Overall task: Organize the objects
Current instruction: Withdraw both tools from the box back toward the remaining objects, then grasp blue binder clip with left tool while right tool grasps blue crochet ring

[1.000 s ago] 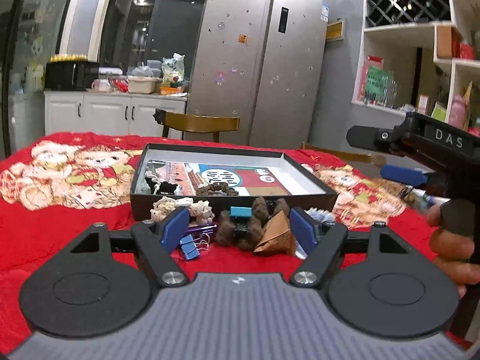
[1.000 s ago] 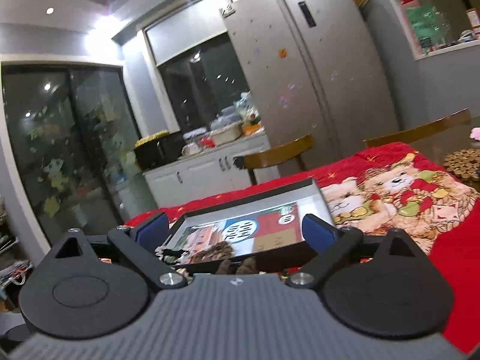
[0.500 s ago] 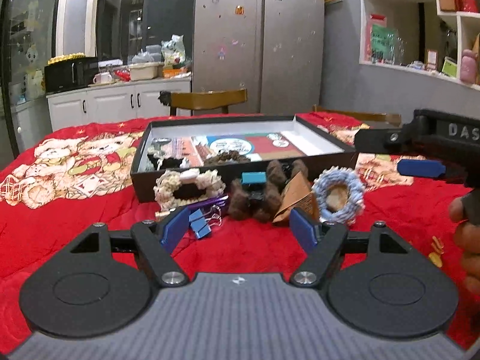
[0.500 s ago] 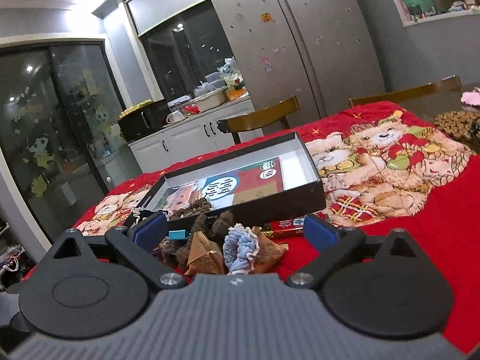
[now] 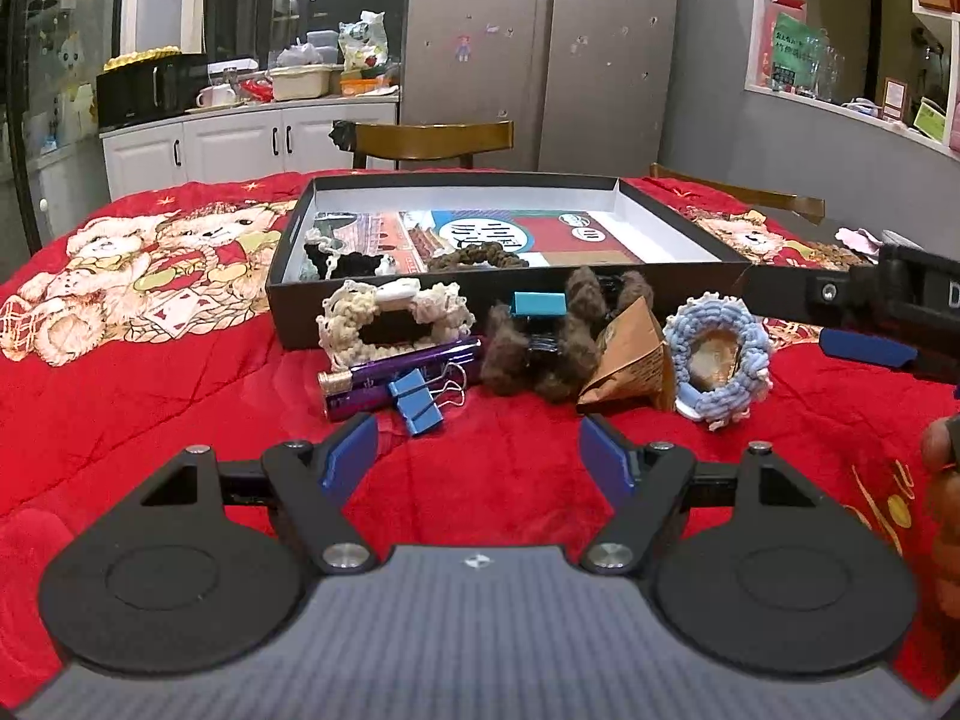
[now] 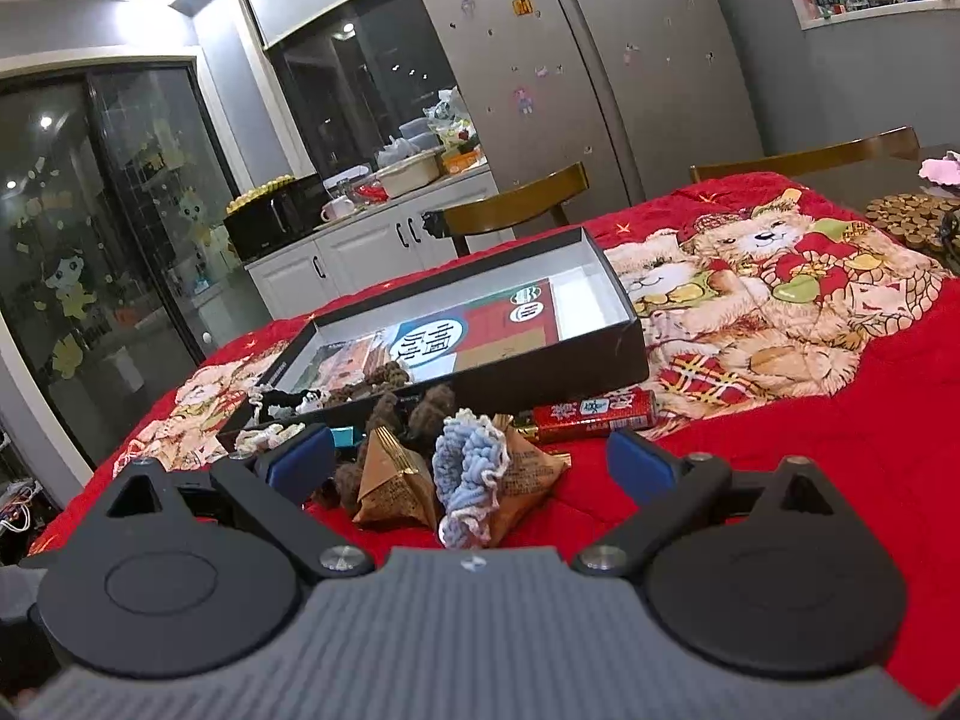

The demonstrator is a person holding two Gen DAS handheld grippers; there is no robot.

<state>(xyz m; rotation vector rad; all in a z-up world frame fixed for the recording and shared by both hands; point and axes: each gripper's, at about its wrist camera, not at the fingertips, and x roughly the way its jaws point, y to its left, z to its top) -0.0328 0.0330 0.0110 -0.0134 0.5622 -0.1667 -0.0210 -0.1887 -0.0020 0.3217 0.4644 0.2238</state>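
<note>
Left wrist view, items as I read them: my left gripper (image 5: 479, 450) spread wide with nothing between its blue pads, held low over the red bear-print blanket (image 5: 150, 372); just ahead, a row of loose things in front of the black shallow box (image 5: 504, 288); cream crocheted scrunchie (image 5: 393, 321) leaning on the box wall; purple tube (image 5: 399, 381) lying below it with a blue binder clip (image 5: 417, 402) resting against it; brown fuzzy hair claw (image 5: 540, 342) with a teal binder clip (image 5: 539, 303) on top; brown paper pyramid packet (image 5: 630, 360); light-blue crocheted scrunchie (image 5: 717, 354) at the right end. Inside the box I see a black-and-white knitted piece (image 5: 339, 261) and a dark brown scrunchie (image 5: 480, 255) on a printed sheet. Right wrist view: my right gripper (image 6: 471, 465) also spread, empty, with the blue scrunchie and paper packets just beyond its pads; a red foil tube (image 6: 591, 414) lies beside the box's near corner
</note>
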